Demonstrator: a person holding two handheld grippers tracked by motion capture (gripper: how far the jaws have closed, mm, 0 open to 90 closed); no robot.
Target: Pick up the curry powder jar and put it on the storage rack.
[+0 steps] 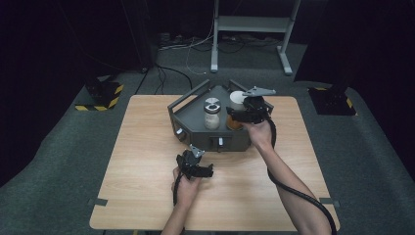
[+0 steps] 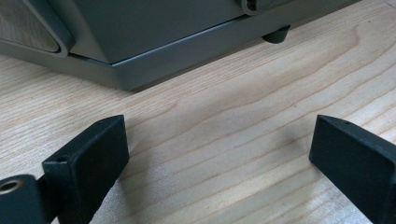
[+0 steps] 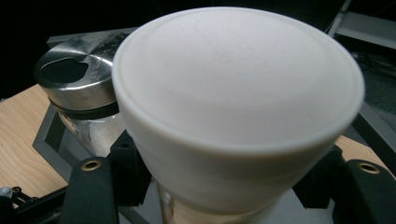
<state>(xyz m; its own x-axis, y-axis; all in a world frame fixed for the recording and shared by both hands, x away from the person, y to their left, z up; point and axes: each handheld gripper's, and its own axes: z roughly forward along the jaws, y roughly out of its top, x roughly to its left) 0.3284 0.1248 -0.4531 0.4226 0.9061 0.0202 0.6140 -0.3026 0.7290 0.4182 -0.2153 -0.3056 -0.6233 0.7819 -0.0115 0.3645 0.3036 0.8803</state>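
Right gripper (image 1: 243, 115) was clamped on the white-capped jar (image 3: 238, 107), gripping just below the cap, inside the grey tray (image 1: 193, 128); the steel-lidded shaker (image 3: 77, 79) stood close beside its jaws. Left gripper (image 1: 203, 171) rested with jaws apart, empty, over the table (image 2: 224, 140). Best lifted straight up, clear of the shaker.

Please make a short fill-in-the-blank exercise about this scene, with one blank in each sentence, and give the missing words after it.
1. The right tool is shut on the jar with the ____ cap.
2. The other jar has a shiny ____ lid.
3. Both jars stand in a ____ tray on the wooden table.
4. The left tool has its jaws ____, with nothing between them.

Missing words: white; metal; grey; open
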